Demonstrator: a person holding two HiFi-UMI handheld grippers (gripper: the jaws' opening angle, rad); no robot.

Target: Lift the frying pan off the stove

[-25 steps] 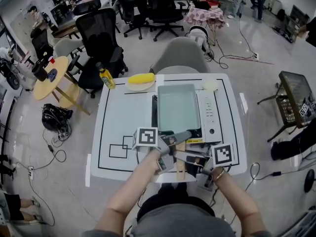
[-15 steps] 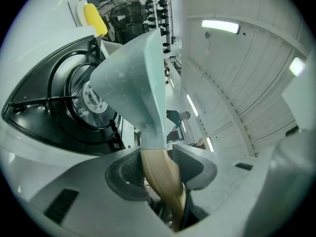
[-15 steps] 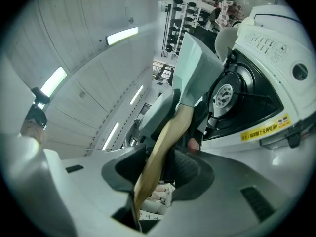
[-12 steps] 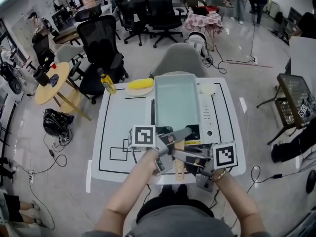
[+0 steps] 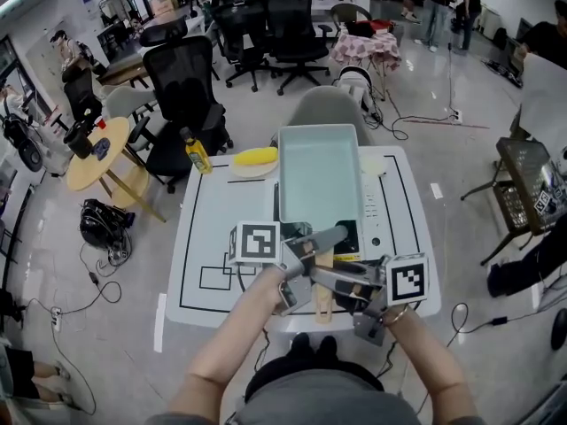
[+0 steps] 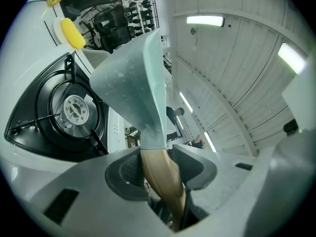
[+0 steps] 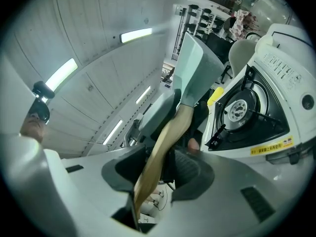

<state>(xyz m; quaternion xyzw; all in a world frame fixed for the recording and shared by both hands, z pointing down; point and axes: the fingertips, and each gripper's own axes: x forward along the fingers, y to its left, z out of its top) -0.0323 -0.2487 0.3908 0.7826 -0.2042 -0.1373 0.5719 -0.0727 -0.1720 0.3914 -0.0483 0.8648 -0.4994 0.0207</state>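
Observation:
The frying pan [image 5: 319, 171] is rectangular and pale teal with a wooden handle [image 5: 323, 280]. It hangs tilted above the portable gas stove [image 5: 376, 215], and the bare burner [image 6: 74, 110] shows beneath it. My left gripper [image 5: 312, 257] is shut on the handle [image 6: 160, 174] close to the pan's body [image 6: 131, 80]. My right gripper [image 5: 335, 283] is shut on the same handle [image 7: 160, 154] further back. In the right gripper view the pan [image 7: 197, 63] rises clear of the burner [image 7: 242, 107].
The stove stands at the right of a white table [image 5: 221, 228] marked with black lines. A yellow item on a plate [image 5: 254, 158] and a yellow bottle [image 5: 197, 153] sit at the far left corner. A grey chair [image 5: 323, 109] stands behind the table, with office chairs beyond.
The pan has come up and nearer the head camera, its far end rising. Both grippers have stayed on the handle in nearly the same place.

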